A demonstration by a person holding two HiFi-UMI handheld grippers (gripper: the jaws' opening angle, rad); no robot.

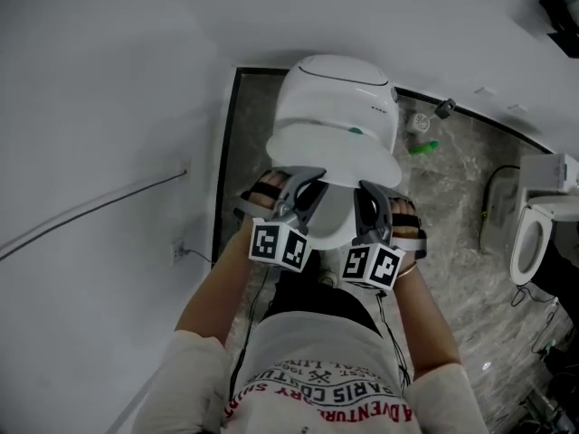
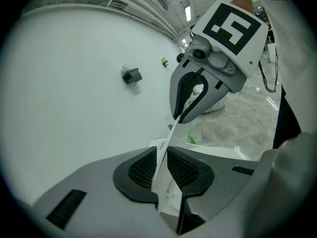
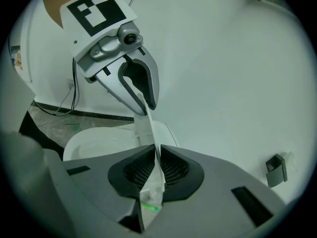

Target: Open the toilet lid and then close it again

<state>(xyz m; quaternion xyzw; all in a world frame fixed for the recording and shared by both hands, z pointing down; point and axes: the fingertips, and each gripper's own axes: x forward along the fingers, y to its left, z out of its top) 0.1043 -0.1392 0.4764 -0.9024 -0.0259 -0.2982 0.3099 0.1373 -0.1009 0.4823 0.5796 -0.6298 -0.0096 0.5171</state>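
Note:
The white toilet (image 1: pixel 336 84) stands against the wall, its lid (image 1: pixel 333 152) lifted partway off the seat (image 1: pixel 331 217). My left gripper (image 1: pixel 306 186) and my right gripper (image 1: pixel 365 195) hold the lid's front rim side by side. In the left gripper view the thin lid edge (image 2: pixel 166 185) runs between the ribbed pads of the left gripper (image 2: pixel 161 157), and the right gripper (image 2: pixel 190 103) clamps it further along. The right gripper view shows the same edge (image 3: pixel 154 185) pinched in the right gripper (image 3: pixel 157 163), with the left gripper (image 3: pixel 142 90) beyond and the seat (image 3: pixel 94 138) below.
A white wall with a cable (image 1: pixel 90 208) and an outlet (image 1: pixel 178 252) is close on the left. The marble floor (image 1: pixel 452 197) to the right holds a green bottle (image 1: pixel 422 147) and a second toilet (image 1: pixel 534 235). A small black fitting (image 2: pixel 132 76) sits on the wall.

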